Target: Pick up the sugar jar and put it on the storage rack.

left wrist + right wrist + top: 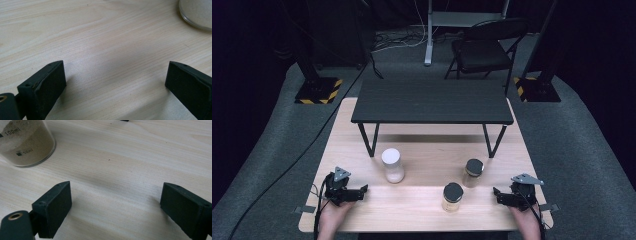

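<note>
High view looks forward and down over the whole wooden table point(422, 200); both gripper views sit low and close over its surface, sharing it, the right one probably catching the nearest sand jar point(25, 142).

Three jars stand upright on my worktop point(362, 220), all capped: a white-lidded jar point(392, 165) of pale powder left of centre, and two black-lidded jars of tan powder, one point(452, 197) nearer me at centre, one point(473, 173) just behind and to its right. Each stands apart from the others; the nearer tan jar point(25, 142) bears printed volume marks.
</note>
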